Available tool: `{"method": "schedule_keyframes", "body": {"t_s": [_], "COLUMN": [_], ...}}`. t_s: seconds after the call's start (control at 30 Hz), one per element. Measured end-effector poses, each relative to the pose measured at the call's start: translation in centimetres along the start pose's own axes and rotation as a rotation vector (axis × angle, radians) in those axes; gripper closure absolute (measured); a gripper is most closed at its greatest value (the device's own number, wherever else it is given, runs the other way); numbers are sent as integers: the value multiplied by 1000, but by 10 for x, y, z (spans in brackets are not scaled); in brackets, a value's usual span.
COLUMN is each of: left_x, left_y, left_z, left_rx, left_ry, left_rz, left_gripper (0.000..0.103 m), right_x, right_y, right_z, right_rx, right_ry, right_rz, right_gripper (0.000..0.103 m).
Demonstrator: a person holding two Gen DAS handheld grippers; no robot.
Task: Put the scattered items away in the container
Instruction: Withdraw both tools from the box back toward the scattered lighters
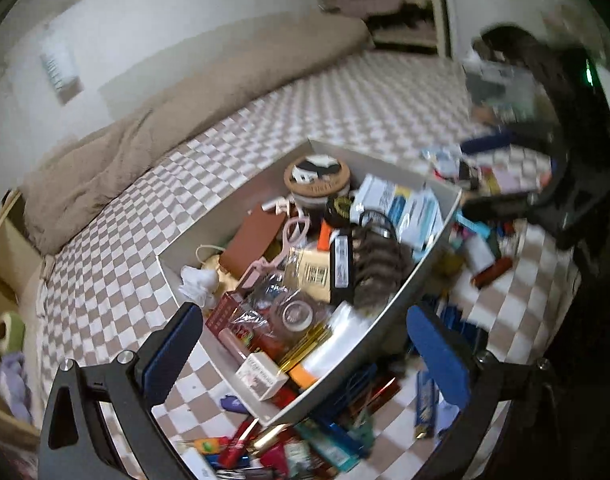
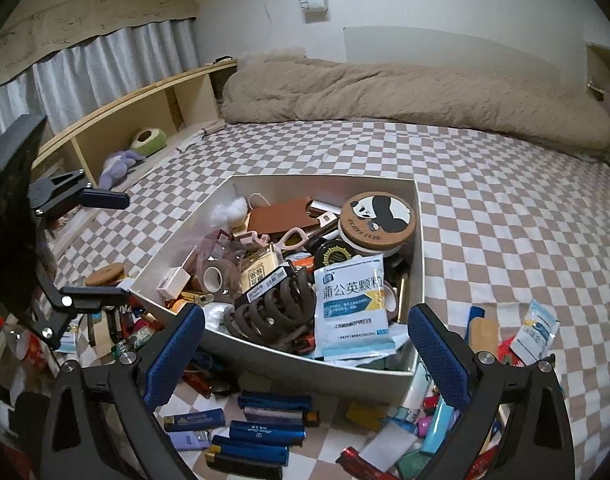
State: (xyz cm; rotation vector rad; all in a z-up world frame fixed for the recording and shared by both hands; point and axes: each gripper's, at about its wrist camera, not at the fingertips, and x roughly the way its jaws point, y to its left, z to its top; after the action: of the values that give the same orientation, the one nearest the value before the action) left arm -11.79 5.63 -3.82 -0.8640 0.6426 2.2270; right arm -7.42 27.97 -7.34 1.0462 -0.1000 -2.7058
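A white open box [image 1: 433, 256] [image 2: 419, 224] sits on the checkered bed, full of small items: a panda-lid jar [image 2: 375, 212], a brown hair claw [image 2: 273, 312], a medicine sachet [image 2: 351, 308], a tape roll [image 1: 295, 312]. Scattered items lie around it: lighters [image 2: 261, 432] near the front, packets and tubes [image 1: 481, 256] to the side. My left gripper [image 1: 305, 344] is open and empty above the box's near corner. My right gripper [image 2: 305, 344] is open and empty at the box's front wall. The left gripper also shows at the left in the right wrist view [image 2: 101, 248].
A beige rolled duvet [image 2: 405, 96] lies along the wall at the back of the bed. A wooden shelf [image 2: 125, 120] with a plush toy [image 2: 117, 164] runs along the bed's left side. A sachet [image 2: 535, 330] lies right of the box.
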Motion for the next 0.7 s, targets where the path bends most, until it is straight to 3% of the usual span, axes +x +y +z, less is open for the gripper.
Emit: {"method": "schedule_keyframes", "body": {"t_s": [0.37, 0.53, 0.7], "left_x": [-8, -9, -15], "left_y": [-10, -16, -15], "left_z": [-5, -9, -13], "left_rx": [-233, -246, -302], "left_ry": [-38, -54, -91], "left_rz": [-11, 32, 3], "left_gripper": [0, 0, 0], "right_x": [-13, -19, -24], "right_y": [1, 4, 6], "right_z": [-8, -10, -12], "right_rx": [22, 16, 6], "right_ry": [-37, -53, -61], "right_rz": [-40, -60, -78], "right_gripper": [0, 0, 0]}}
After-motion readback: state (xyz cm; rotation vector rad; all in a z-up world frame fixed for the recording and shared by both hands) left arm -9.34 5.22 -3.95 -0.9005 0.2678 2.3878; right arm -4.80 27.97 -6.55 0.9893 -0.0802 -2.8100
